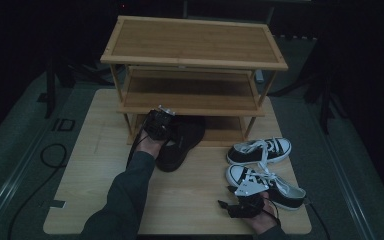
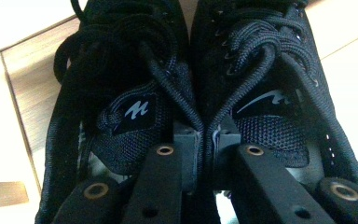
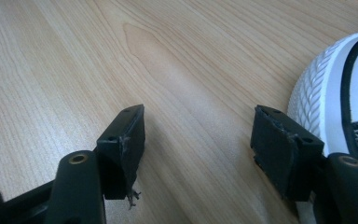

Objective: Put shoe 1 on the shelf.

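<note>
A pair of black lace-up shoes (image 1: 181, 142) lies side by side at the foot of the bamboo shoe rack (image 1: 195, 42), partly under its lowest shelf. My left gripper (image 1: 159, 125) is shut on them. In the left gripper view my left gripper (image 2: 204, 149) has one jaw inside each black shoe (image 2: 130, 112) and pinches their two touching inner walls together. My right gripper (image 1: 228, 206) rests near the table's front edge. In the right gripper view my right gripper (image 3: 198, 135) is open with bare wood between the jaws, and a white rubber toe (image 3: 326, 93) sits just beyond its right jaw.
Two black-and-white canvas sneakers (image 1: 260, 150) (image 1: 270, 185) lie on the right of the wooden table (image 1: 95, 170), the nearer one beside my right hand. The rack has three shelves. A cable loops on the floor at the left (image 1: 52, 155).
</note>
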`<state>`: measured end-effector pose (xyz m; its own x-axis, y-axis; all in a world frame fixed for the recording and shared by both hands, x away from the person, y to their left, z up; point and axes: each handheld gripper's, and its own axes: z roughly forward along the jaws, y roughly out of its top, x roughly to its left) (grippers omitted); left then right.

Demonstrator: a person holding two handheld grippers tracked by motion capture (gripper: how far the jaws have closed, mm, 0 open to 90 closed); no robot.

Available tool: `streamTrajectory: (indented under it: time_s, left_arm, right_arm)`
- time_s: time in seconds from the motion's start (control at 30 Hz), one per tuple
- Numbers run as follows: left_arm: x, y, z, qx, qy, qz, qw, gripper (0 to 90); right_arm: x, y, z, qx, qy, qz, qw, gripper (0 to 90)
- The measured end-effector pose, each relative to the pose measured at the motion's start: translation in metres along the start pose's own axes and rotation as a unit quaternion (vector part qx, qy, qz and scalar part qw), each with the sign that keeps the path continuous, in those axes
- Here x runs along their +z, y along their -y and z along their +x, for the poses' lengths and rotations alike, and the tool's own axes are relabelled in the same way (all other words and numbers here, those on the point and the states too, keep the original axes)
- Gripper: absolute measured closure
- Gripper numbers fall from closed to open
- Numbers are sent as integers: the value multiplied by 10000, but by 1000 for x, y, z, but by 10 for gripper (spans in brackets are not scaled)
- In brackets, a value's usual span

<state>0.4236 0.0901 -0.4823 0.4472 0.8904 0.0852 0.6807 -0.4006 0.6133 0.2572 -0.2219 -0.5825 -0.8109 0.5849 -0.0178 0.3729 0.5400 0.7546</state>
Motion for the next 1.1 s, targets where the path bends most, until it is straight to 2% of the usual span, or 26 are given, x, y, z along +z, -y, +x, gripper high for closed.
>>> streamTrajectory:
  time_s: [0.1,0.17,0.3,0.5,0.53,0.6,0.77,0.9,1.1]
  left_arm:
    - [1,0,-2,7,-52,3,10000,843]
    - [1,-1,-6,-58,-190,4,9998,842]
    - [2,-1,-9,-39,-329,-9,9995,808]
    - [-2,1,-6,-84,-249,-56,9996,609]
    - [-3,2,-7,-2,-240,-21,9997,609]
    - [-5,3,-8,38,-280,-38,9996,563]
    - [-15,4,-8,178,-278,-146,9993,520]
    - [-27,7,-7,385,-309,-254,9985,490]
    - [-45,13,-2,412,-106,-457,9980,482]
  right_arm:
    - [0,0,0,3,-1,-1,10000,349]
    - [0,0,0,5,-3,-2,10000,349]
    - [0,0,0,3,-4,-2,10000,349]
    - [0,0,0,0,-3,-1,10000,349]
    - [0,0,0,2,-3,-1,10000,349]
    - [0,0,0,2,-5,-2,10000,348]
    - [0,0,0,-1,-5,1,10000,348]
    - [0,0,0,0,-5,0,10000,349]
    - [0,0,0,-1,-4,1,10000,349]
